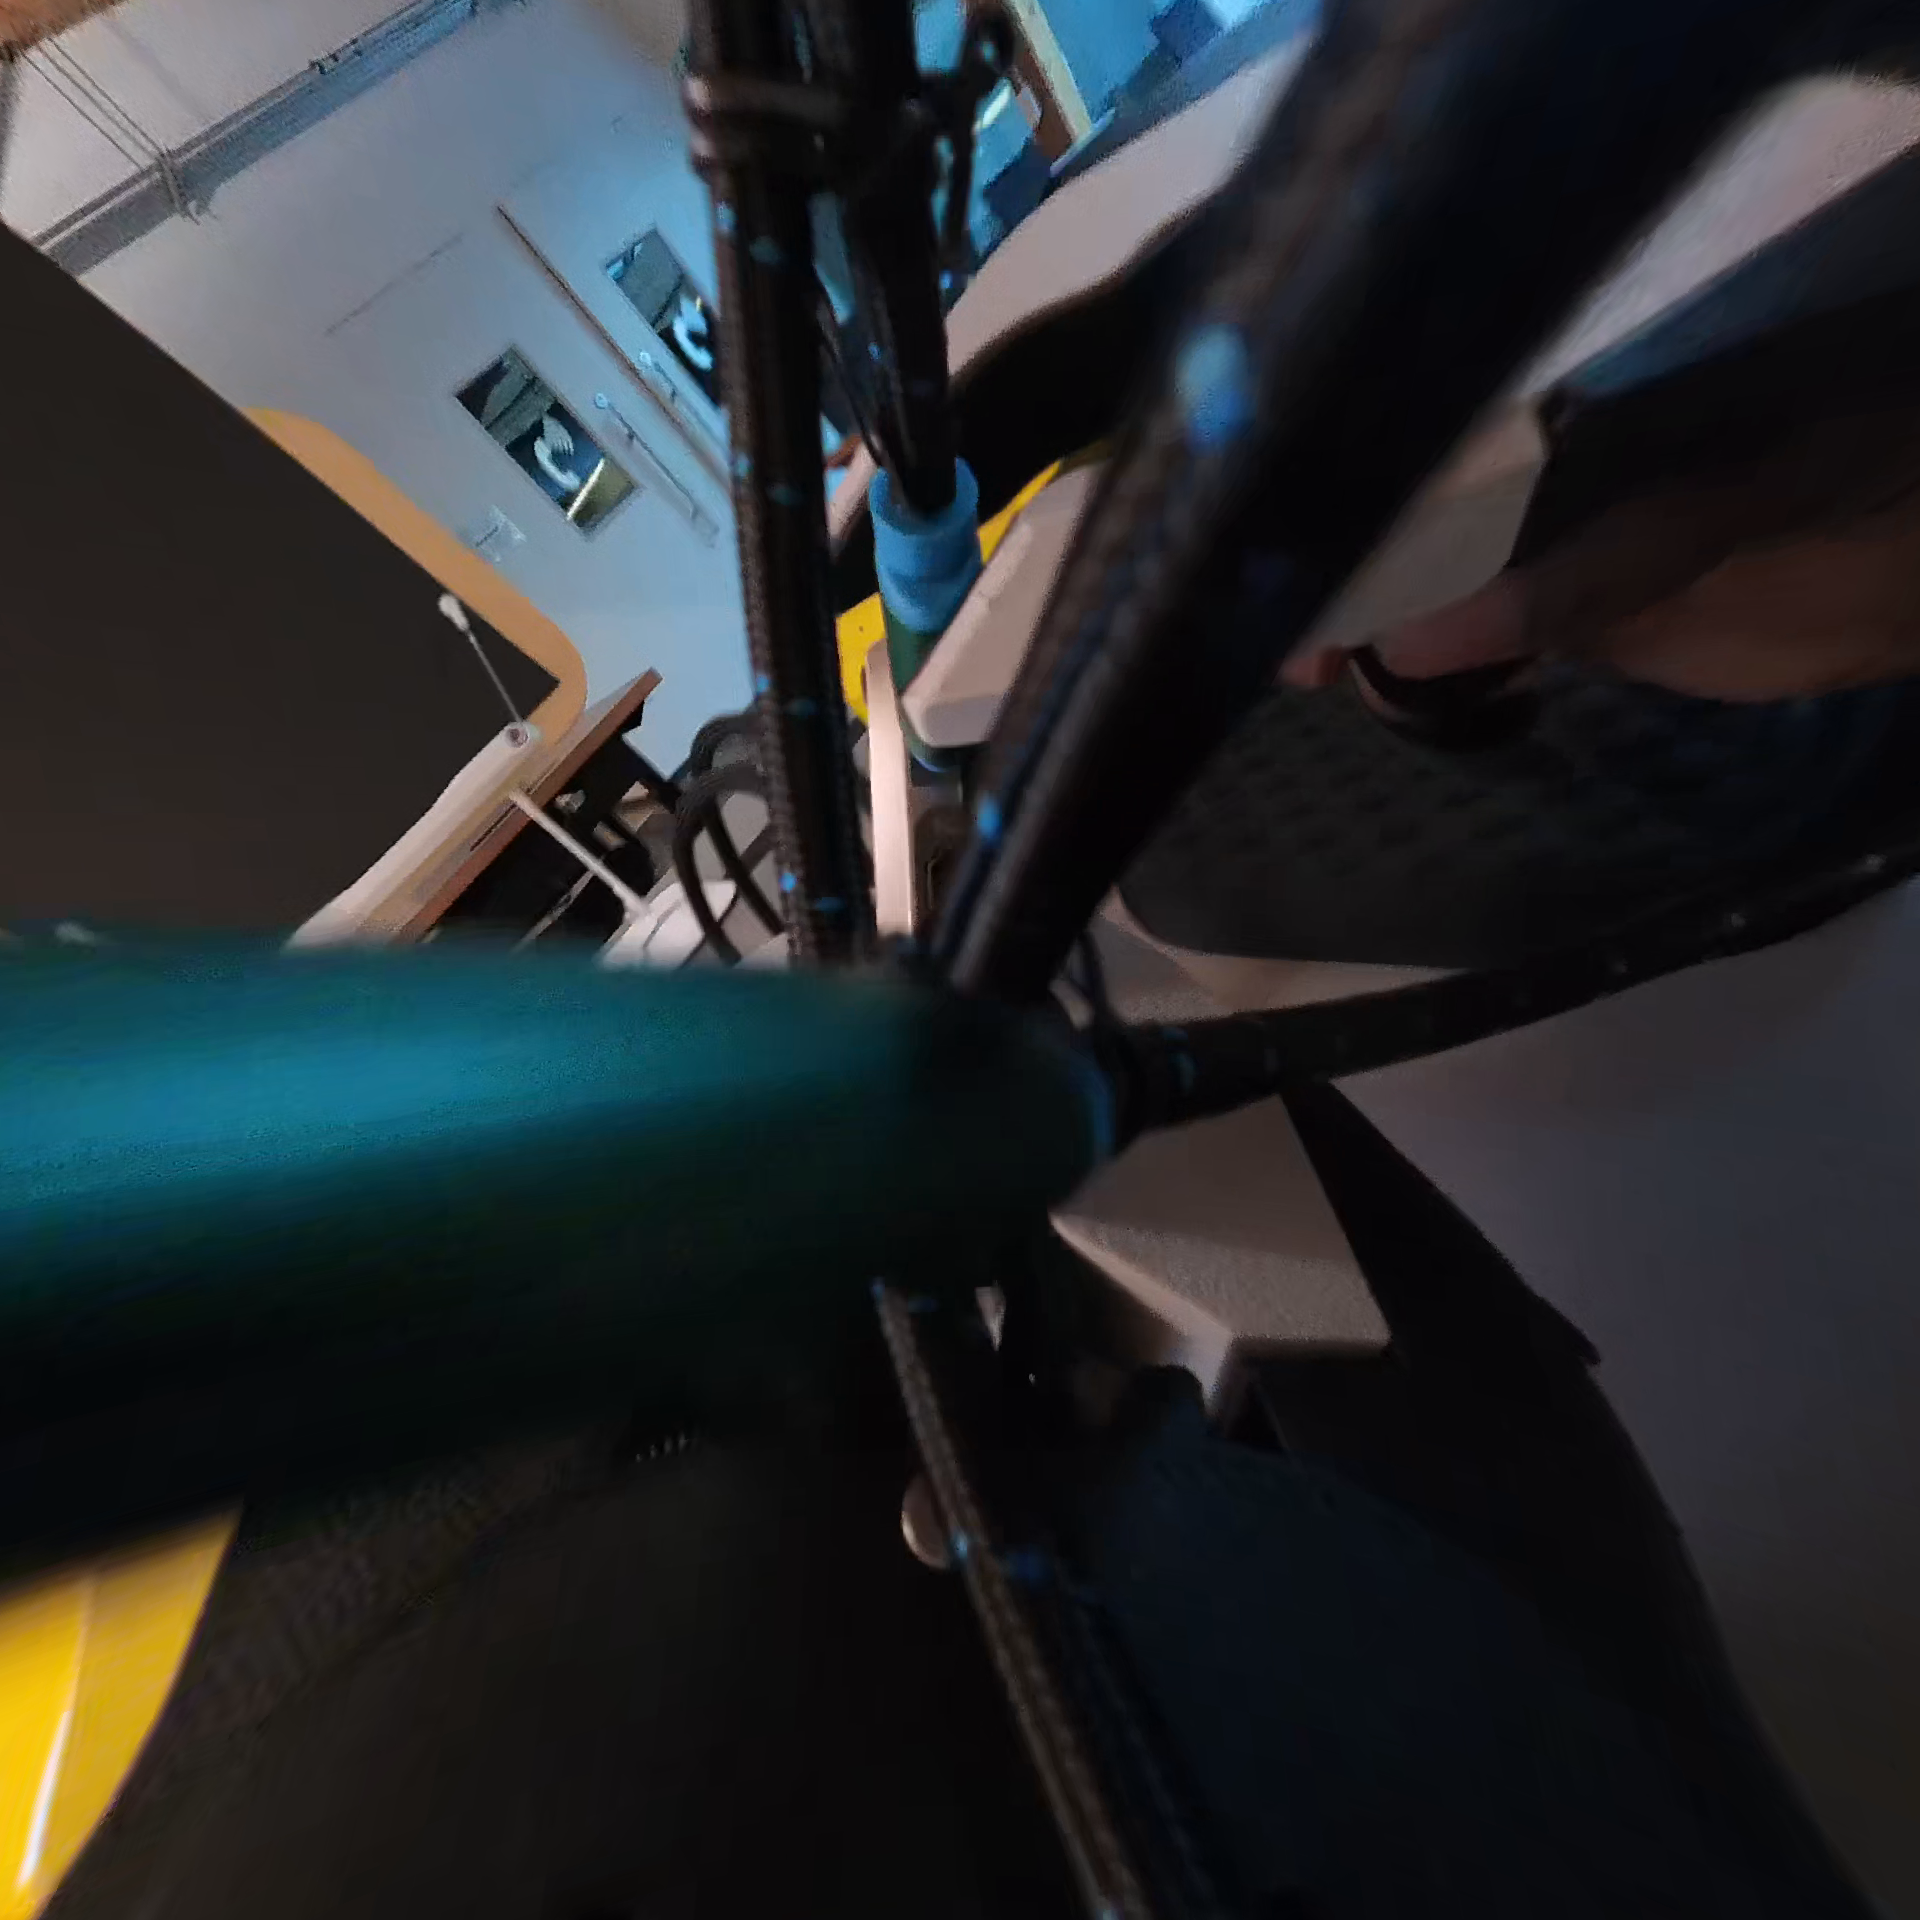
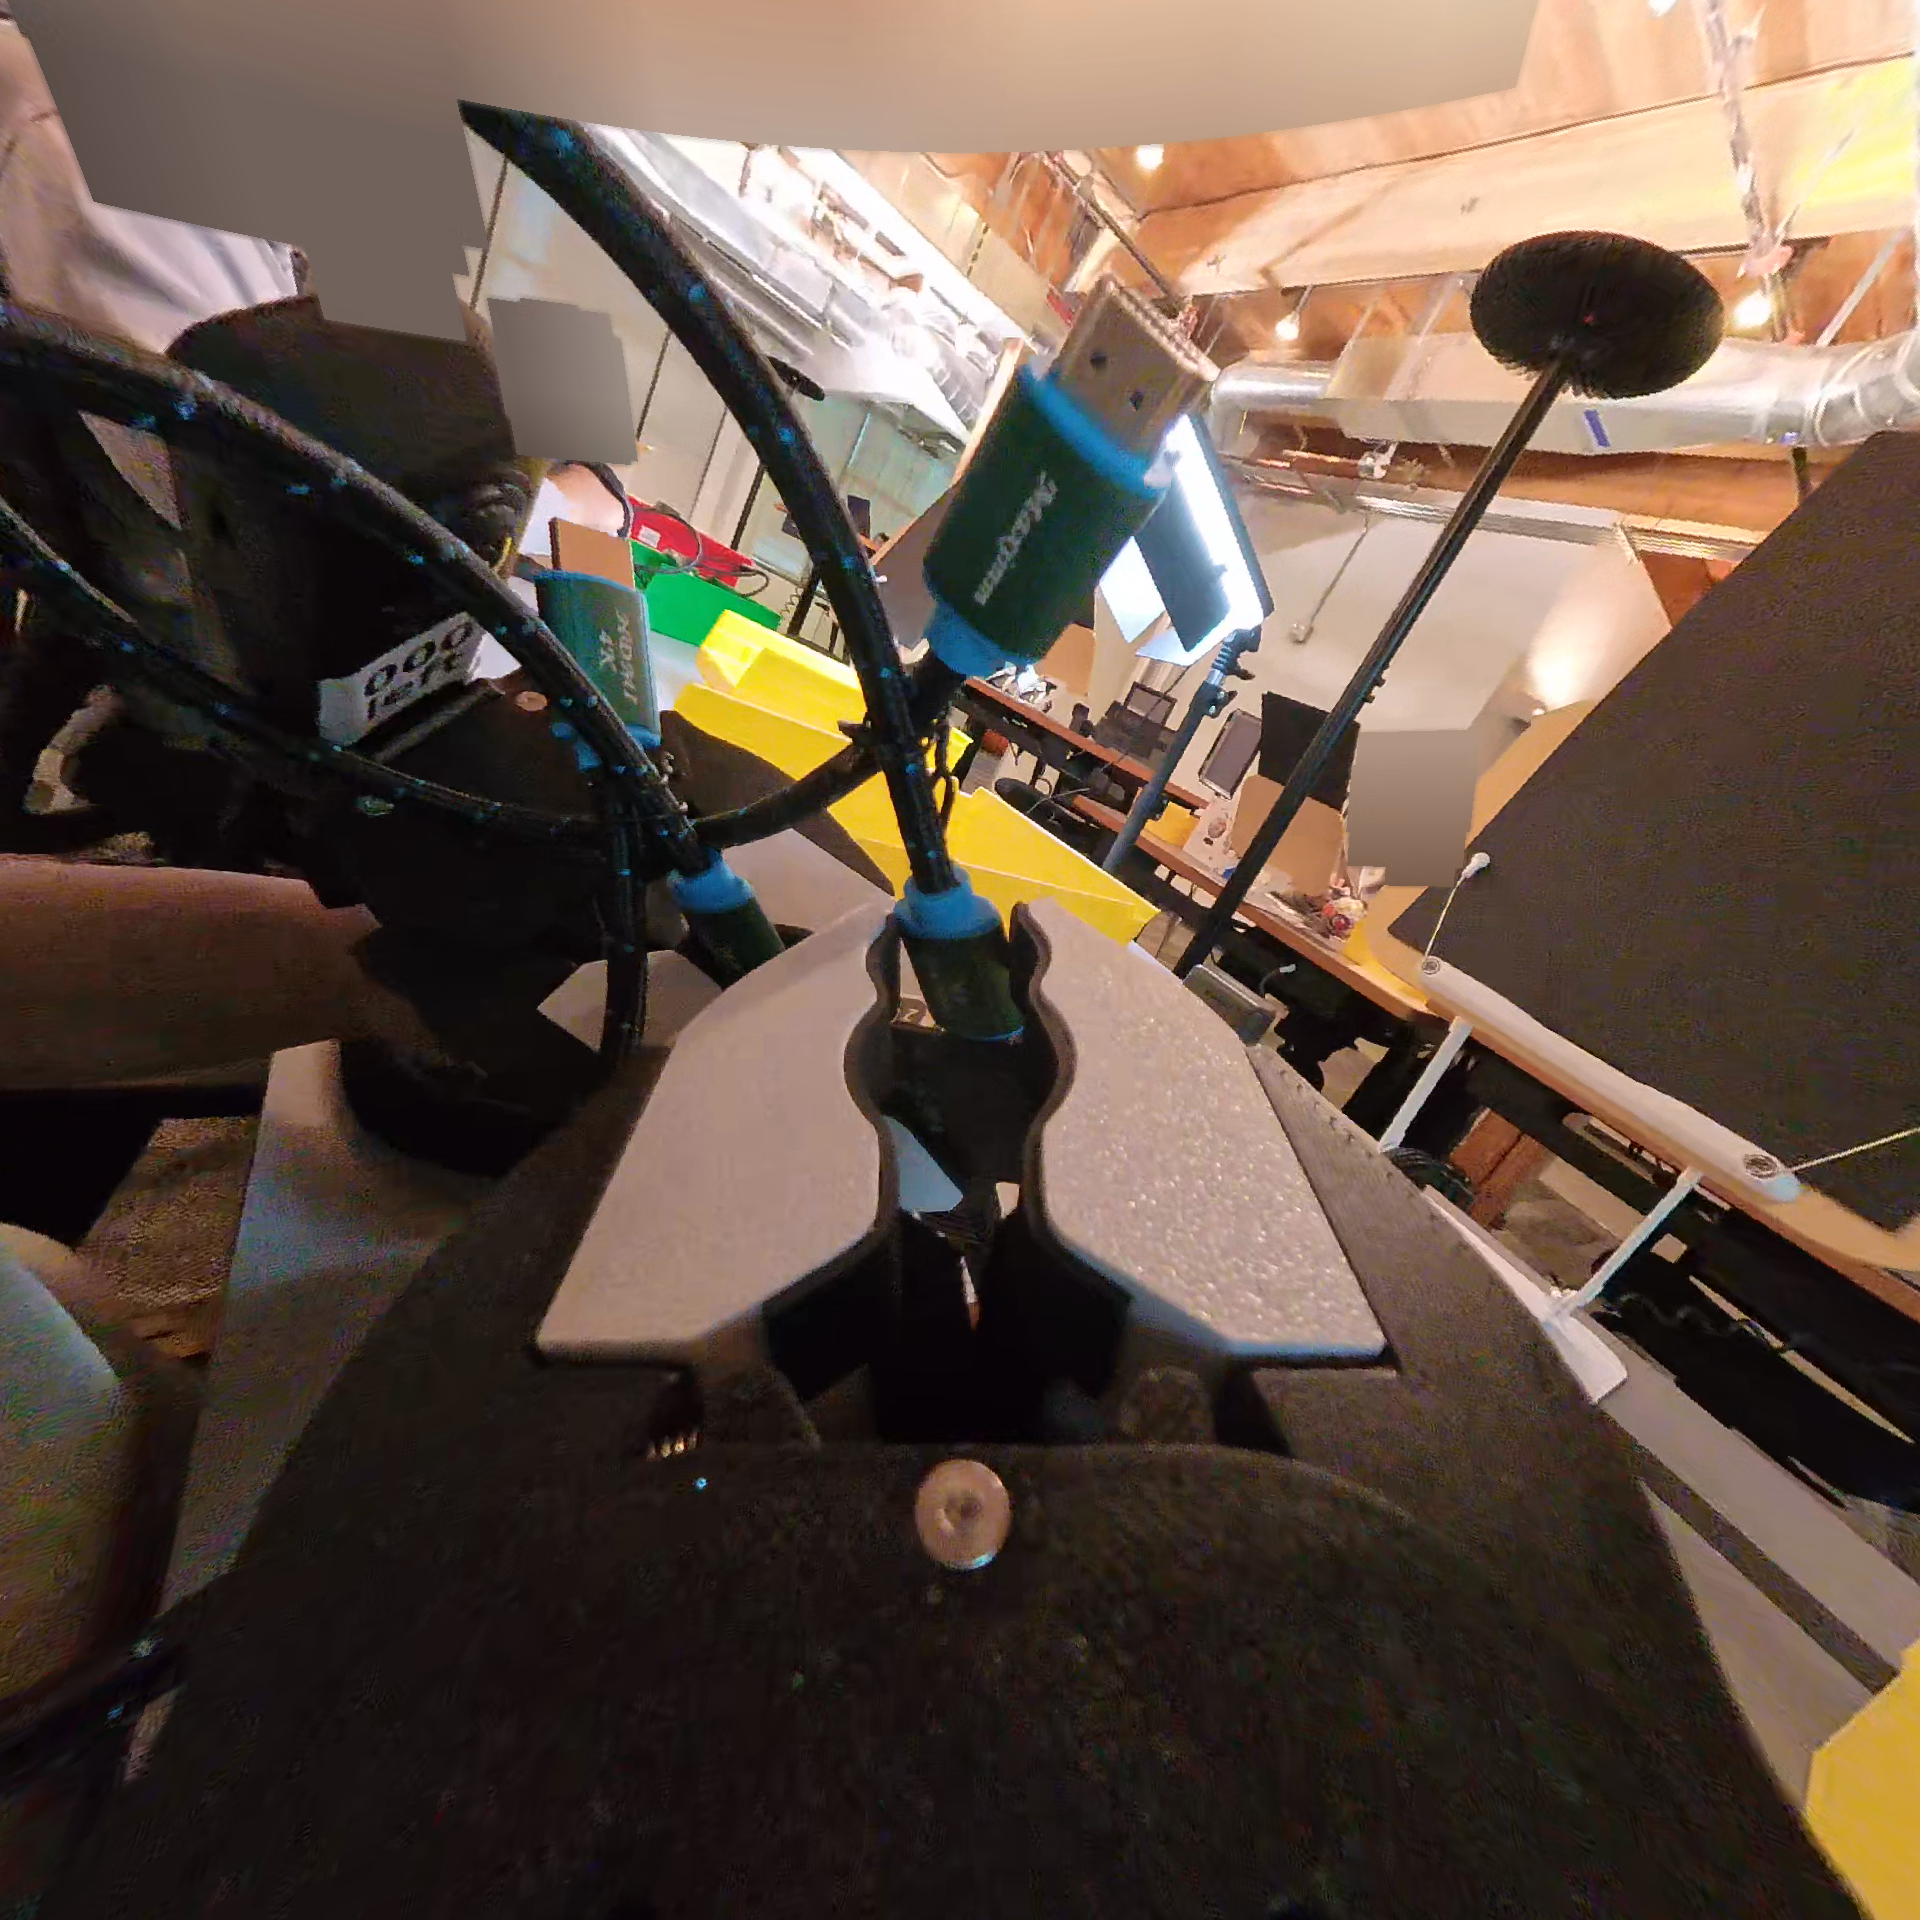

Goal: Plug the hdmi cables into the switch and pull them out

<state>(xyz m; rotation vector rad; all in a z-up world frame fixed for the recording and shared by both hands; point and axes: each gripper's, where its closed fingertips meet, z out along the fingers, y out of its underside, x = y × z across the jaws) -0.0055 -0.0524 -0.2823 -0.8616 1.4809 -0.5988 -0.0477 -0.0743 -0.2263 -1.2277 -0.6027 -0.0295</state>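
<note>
In the right wrist view my right gripper has its grey fingers shut on a dark green HDMI plug with a blue collar; its braided cable arcs up. A second plug hangs free above with its metal end bared. A third plug and a fourth plug sit by my black left gripper. The left wrist view is blurred: a large teal plug body crosses the frame among braided cables. I cannot make out the switch.
A person's arm reaches in at the left. Yellow bins lie behind the cables. A black disc on a thin pole and a black board stand to the right, over wooden desks.
</note>
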